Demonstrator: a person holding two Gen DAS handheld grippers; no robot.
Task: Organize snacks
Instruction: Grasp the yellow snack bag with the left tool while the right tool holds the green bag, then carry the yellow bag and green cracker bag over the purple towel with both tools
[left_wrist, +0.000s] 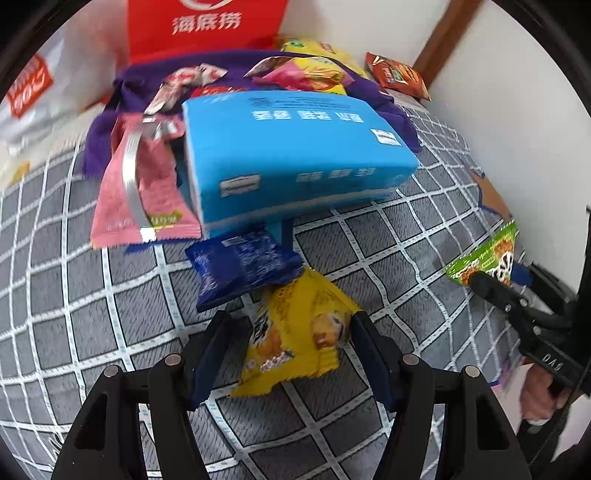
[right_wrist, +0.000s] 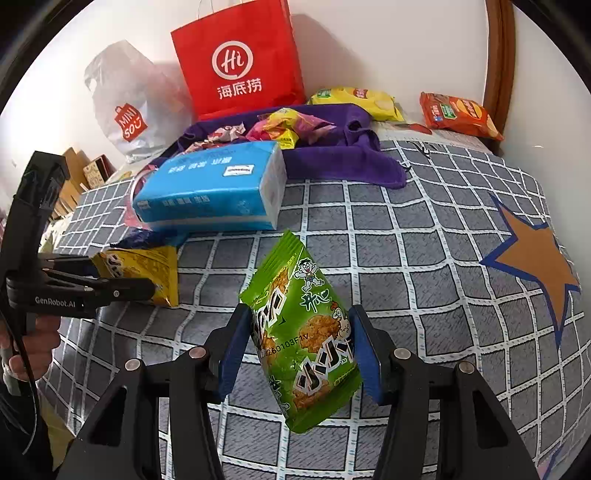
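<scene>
My left gripper (left_wrist: 291, 321) is shut on a yellow snack pack (left_wrist: 295, 332), which hangs just above the grey checked bedsheet (left_wrist: 92, 314). From the right wrist view that gripper (right_wrist: 129, 278) sits at the left with the yellow pack (right_wrist: 147, 266) in its fingers. My right gripper (right_wrist: 299, 312) is shut on a green snack pack (right_wrist: 303, 343), upright between the blue pads. It shows at the right edge of the left wrist view, the right gripper (left_wrist: 480, 280) carrying the green pack (left_wrist: 487, 258). A dark blue snack pack (left_wrist: 240, 269) lies just beyond the yellow one.
A blue tissue pack (right_wrist: 214, 184) lies mid-bed with a pink pack (left_wrist: 144, 184) beside it. Behind it is a purple cloth (right_wrist: 332, 158) holding several snacks. A red paper bag (right_wrist: 240, 62) and a white plastic bag (right_wrist: 125, 107) stand at the wall, and yellow (right_wrist: 354, 99) and orange (right_wrist: 458, 114) chip bags lie at the back right.
</scene>
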